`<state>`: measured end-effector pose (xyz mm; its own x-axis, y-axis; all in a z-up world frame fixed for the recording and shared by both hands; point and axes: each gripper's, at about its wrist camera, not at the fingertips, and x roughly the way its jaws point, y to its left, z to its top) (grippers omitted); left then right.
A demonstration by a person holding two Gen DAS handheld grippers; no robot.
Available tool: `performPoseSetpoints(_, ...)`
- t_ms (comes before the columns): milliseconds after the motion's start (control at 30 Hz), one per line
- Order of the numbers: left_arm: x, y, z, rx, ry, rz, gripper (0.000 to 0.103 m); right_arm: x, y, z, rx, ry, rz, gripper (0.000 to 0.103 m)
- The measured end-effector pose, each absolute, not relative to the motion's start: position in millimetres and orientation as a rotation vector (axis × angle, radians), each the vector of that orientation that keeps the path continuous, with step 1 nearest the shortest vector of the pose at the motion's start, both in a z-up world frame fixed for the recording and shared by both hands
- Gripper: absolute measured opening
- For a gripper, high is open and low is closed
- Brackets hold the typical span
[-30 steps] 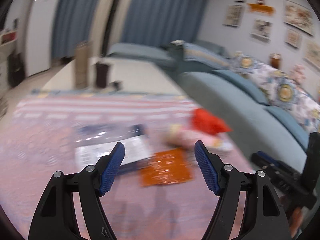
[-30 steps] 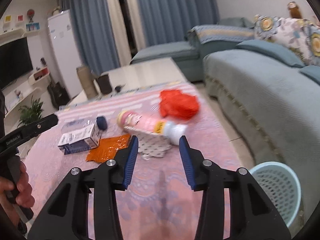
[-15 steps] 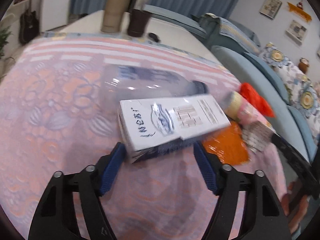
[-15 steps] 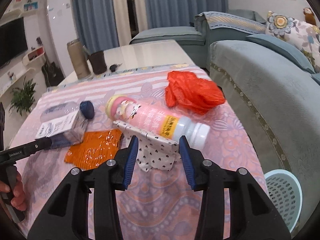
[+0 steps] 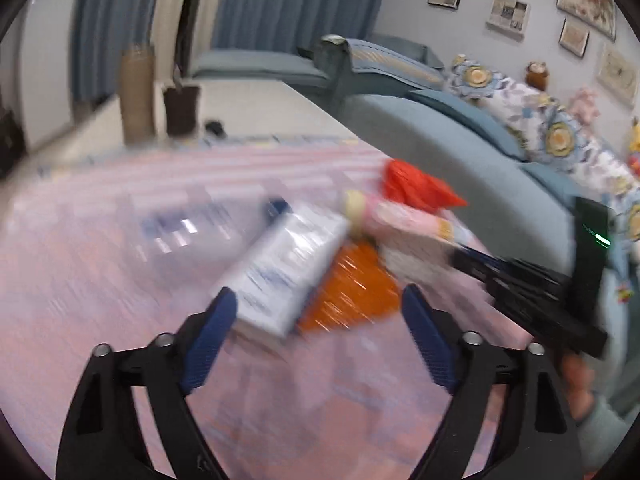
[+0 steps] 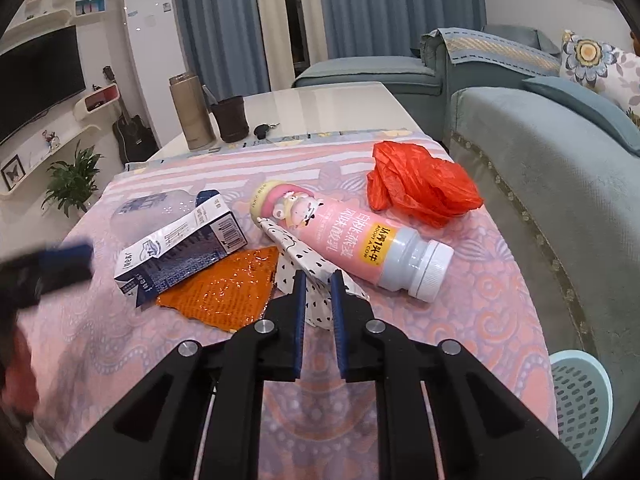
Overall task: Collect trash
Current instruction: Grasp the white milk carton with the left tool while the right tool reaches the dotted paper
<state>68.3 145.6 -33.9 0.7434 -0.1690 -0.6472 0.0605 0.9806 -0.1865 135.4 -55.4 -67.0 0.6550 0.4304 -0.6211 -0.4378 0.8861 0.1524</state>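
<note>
Now my right claw (image 6: 319, 292) is closing on the white black-spotted paper scrap (image 6: 308, 276) lying at six o'clock of the pink yoghurt bottle (image 6: 348, 236) on the bench (image 6: 460, 320); next I should lift it toward the pale blue basket (image 6: 580, 400). My left claw (image 5: 316, 320), opening wide, has released the white milk carton (image 5: 288, 268), gripped half a second ago.
</note>
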Motion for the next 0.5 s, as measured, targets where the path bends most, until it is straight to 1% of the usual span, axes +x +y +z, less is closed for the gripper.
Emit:
performPoseSetpoints(67,96,150,-42,-0.094,0.784,-0.109,0.088,133,-54,-66,-0.019,0.694,0.502,0.01)
performPoseSetpoints(133,117,148,-53,-0.018,0.841,-0.102,0.086,131,-53,-66,-0.024,0.687,0.505,0.01)
performPoseSetpoints(167,124,145,-58,0.001,0.86,-0.11,0.085,131,-53,-66,-0.024,0.685,0.507,0.01)
performPoseSetpoints(200,131,143,-62,0.013,0.883,-0.118,0.082,130,-53,-66,-0.024,0.683,0.508,0.01)
performPoseSetpoints(267,140,133,-66,0.048,0.904,-0.152,0.082,129,-52,-65,-0.031,0.679,0.51,0.01)
performPoseSetpoints(333,149,128,-74,0.071,0.933,-0.125,0.074,126,-49,-65,-0.044,0.676,0.514,0.008)
performPoseSetpoints(367,150,127,-77,0.074,0.945,-0.115,0.059,124,-48,-64,-0.052,0.672,0.516,0.007)
performPoseSetpoints(500,135,126,-74,0.007,0.926,-0.111,0.051,110,-52,-62,-0.015,0.692,0.534,0.006)
